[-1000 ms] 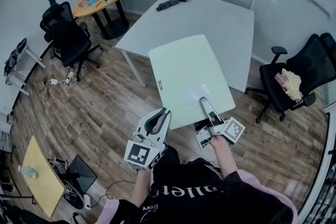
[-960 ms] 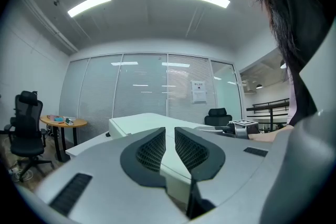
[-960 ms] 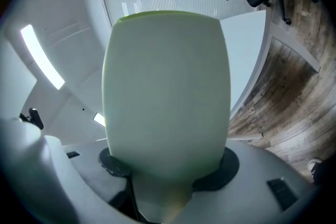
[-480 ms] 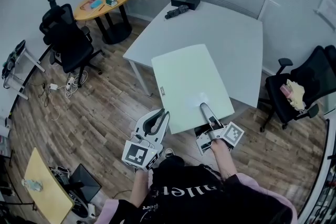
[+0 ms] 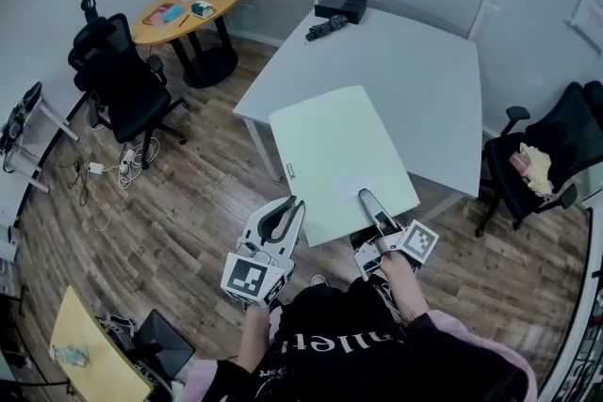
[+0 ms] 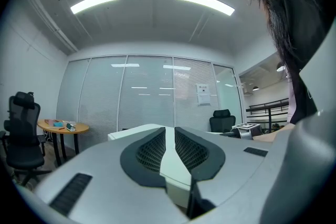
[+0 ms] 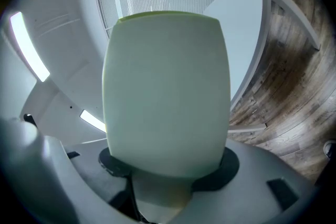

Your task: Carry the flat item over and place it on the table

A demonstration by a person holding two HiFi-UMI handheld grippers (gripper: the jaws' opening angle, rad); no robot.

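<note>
At the near left edge of the pale green board (image 5: 334,155), the left claw (image 6: 169,132) is closed tight on it. Both ribbed pads press the thin edge, which is seen end-on between them. The right claw (image 5: 368,203) takes the board's near edge further right. Its jaws stand much wider, the board's end fills the gap between the pads, and the upper jaw lies flat on the top face.

The board is held roughly level in the air. Its near part is over the wooden floor (image 5: 188,193), and in the head view its far part overlaps the near corner of the white desk (image 5: 415,80). Whether it touches the desk cannot be told. On the desk's far end sit a black box (image 5: 341,7) and a dark oblong item (image 5: 326,30), well apart from the board.

Hidden or unclear:
- The right claw's lower jaw lies beneath the board in the head view.
- The board blocks most of the right gripper view.
- A small label (image 5: 290,171) by the board's left edge is too small to read.
</note>
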